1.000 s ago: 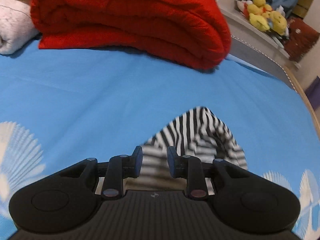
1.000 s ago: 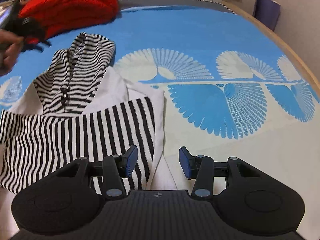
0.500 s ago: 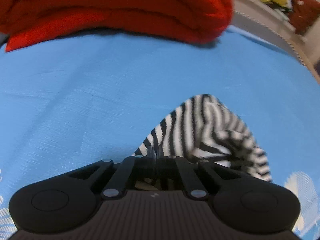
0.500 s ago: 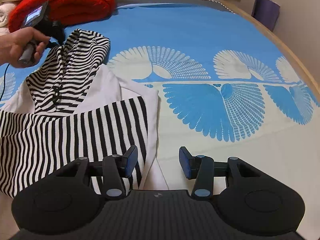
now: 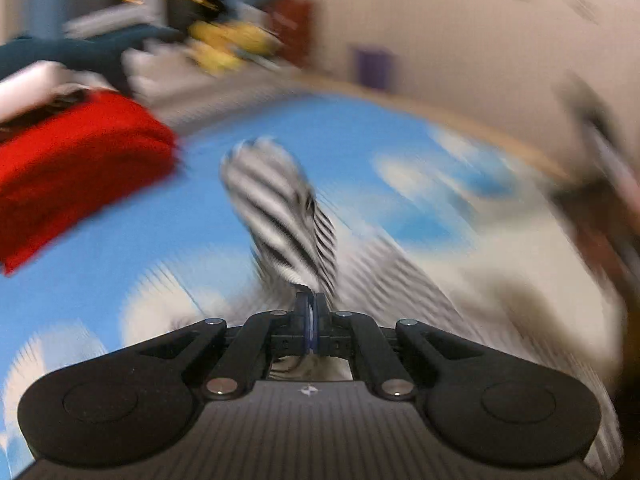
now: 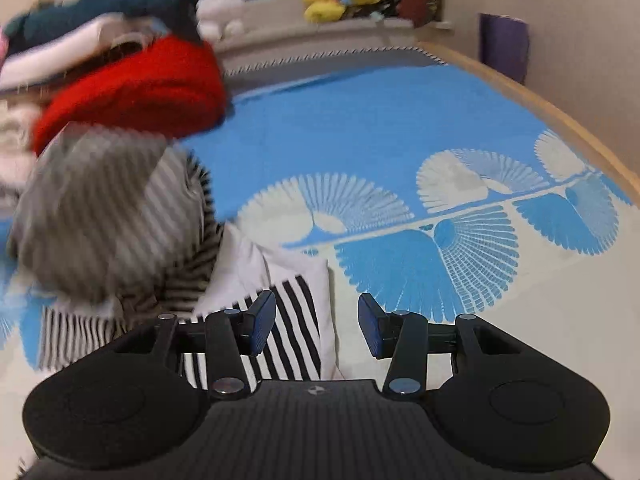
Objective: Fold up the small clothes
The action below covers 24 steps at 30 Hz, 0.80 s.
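Holding: you had the left gripper (image 5: 311,312) with its jaws pressed together on a pinch of the striped garment (image 5: 280,216), so that part of the cloth rose off the bed (image 5: 120,216) and hung in a loose cone from the grip.
Purpose: judging by the task, you pinched that end so it could be carried over the rest of the garment as a fold.
Right side: your right gripper (image 6: 316,326) hovered with its jaws spread and nothing between them; below it lay the flat striped panel (image 6: 296,332), which it did not touch. It looked placed ready to pin or take that near edge.
Garment place: the striped garment lay on the near left part of the bed, partly lifted and partly flat, just in front of the red blanket (image 6: 136,88).
Garment fabric: thin, soft knit in black and white stripes with a plain white part (image 6: 240,268); it draped and bunched easily, so it would likely sag and twist when swung.
Bed cover: smooth blue sheet printed with pale fan shapes (image 6: 328,208); flat and lightly textured.
Blanket: thick, fuzzy and folded into a rounded roll, well clear of your right jaws.
Clarity: the left view was heavily smeared, so the exact part pinched could not be told.
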{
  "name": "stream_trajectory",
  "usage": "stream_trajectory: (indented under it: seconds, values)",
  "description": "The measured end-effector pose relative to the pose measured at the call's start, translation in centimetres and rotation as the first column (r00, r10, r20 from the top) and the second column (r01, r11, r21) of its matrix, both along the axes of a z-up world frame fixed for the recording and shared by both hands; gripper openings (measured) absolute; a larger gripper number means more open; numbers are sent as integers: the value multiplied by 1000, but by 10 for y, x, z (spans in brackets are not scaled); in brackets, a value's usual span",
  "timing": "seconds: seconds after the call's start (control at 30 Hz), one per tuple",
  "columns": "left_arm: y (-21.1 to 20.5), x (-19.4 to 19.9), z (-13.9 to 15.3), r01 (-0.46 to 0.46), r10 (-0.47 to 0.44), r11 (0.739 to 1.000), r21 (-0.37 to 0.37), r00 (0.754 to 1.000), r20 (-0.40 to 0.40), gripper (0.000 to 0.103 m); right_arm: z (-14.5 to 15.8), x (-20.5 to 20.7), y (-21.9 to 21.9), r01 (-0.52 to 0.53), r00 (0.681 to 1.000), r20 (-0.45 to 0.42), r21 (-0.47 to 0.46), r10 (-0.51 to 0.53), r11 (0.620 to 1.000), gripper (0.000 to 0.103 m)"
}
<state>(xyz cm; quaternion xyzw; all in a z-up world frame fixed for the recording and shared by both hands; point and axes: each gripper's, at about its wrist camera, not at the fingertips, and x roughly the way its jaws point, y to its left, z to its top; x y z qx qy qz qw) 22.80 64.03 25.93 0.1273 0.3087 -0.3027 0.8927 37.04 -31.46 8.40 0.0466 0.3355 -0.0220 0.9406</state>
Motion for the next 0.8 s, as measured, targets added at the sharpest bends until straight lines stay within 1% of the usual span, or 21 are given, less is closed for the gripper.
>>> stream_trajectory:
  seconds: [0.03,0.07,0.1,0.13,0.17,0.2,0.23,0.27,0.3,0.33,0.37,0.4,0.43,0.47,0.5,0.57,0.6,0.63,0.7,0.8]
  values:
    - [1,-27,-4,29,-28,999,23,999,-24,6,2,-4,-2,16,1000,7,21,-16,1000,48]
    - [5,-46,-5,6,-5,1000,25,999,-50,6,3,-8,-4,32,999,14,49,-32,998,48]
    - [14,-57,-3,-81,80,997,-9,993,-89,7,3,-12,-6,43,999,19,78,-45,996,48]
    - [23,-61,-3,-175,167,983,-58,978,-126,10,3,-15,-6,51,998,21,104,-54,993,48]
    - [37,-60,-2,-301,271,943,-139,942,-197,16,2,-19,-7,63,998,20,138,-66,988,48]
    - [50,-57,-5,-411,351,889,-204,895,-274,20,0,-22,-6,69,997,14,164,-73,984,48]
    - [60,-54,-13,-516,422,820,-247,838,-347,22,-3,-24,-5,71,997,6,192,-73,979,48]
    - [61,-55,-26,-595,471,758,-266,782,-408,25,-6,-25,-4,69,998,-4,215,-70,974,48]
    - [59,-57,-46,-665,504,698,-265,719,-478,25,-11,-26,-2,66,998,-23,244,-62,968,48]
    - [49,-62,-68,-702,512,668,-247,675,-531,25,-16,-26,0,66,998,-40,263,-58,963,48]
    - [45,-60,-84,-727,516,654,-207,629,-581,25,-22,-26,2,72,996,-62,278,-57,958,48]
    - [42,-58,-96,-746,524,644,-169,590,-614,25,-27,-25,5,77,995,-79,281,-56,957,48]
    - [36,-56,-106,-758,521,634,-152,564,-641,25,-33,-24,7,82,993,-101,282,-56,956,48]
    - [40,-53,-111,-765,500,625,-151,542,-675,30,-40,-22,9,91,990,-128,290,-56,953,48]
    - [38,-50,-117,-769,471,620,-156,524,-710,41,-46,-20,9,101,986,-154,302,-56,948,48]
    - [36,-42,-132,-769,441,622,-150,502,-744,52,-59,-12,9,122,976,-213,332,-51,935,48]
    - [38,-40,-136,-771,443,623,-136,490,-751,53,-64,-10,10,128,972,-231,341,-49,931,48]
    - [40,-36,-141,-777,449,618,-122,476,-756,53,-69,-7,11,133,968,-246,337,-49,932,48]
    - [40,-33,-147,-794,463,599,-103,448,-765,53,-79,-1,16,142,959,-277,308,-54,941,49]
    - [42,-30,-155,-814,480,576,-75,412,-775,53,-92,6,23,127,949,-312,275,-36,953,50]
